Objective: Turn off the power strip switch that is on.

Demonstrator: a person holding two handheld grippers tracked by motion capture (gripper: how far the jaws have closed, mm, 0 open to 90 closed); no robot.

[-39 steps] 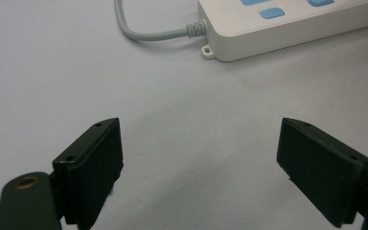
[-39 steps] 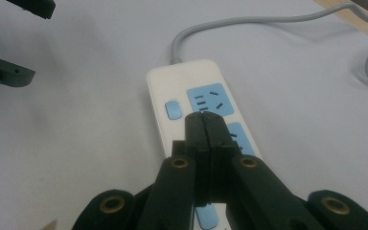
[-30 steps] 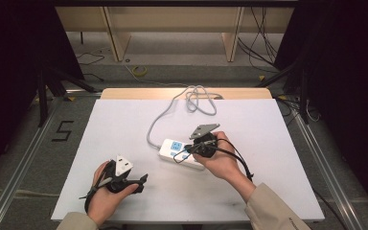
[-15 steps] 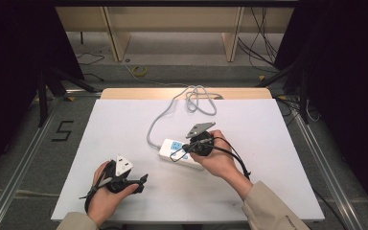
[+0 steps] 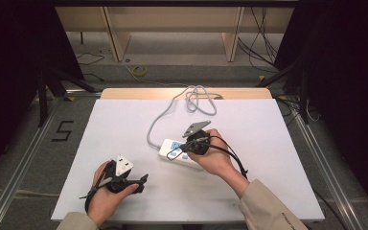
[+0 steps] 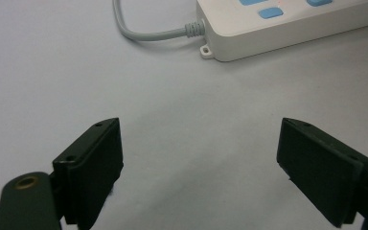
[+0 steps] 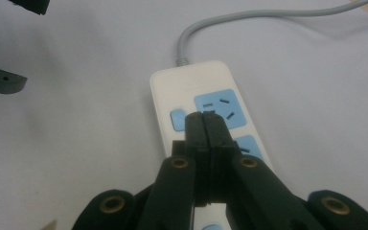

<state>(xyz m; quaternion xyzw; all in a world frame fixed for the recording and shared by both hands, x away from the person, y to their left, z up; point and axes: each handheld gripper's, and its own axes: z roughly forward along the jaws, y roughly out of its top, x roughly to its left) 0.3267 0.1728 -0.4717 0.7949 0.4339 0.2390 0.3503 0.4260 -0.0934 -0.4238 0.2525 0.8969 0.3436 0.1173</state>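
Power strip (image 5: 181,153) lies flat mid tabletop (image 5: 278,158), grey cord (image 5: 160,122) running to the far edge. My right tongs (image 7: 205,120) are pressed together, tips over its blue switch and first socket. Left tongs (image 6: 199,163) gape apart, empty, nearby. Strip looks rigid, light, slick plastic; I'd pinch its long sides, not the floppy cord.
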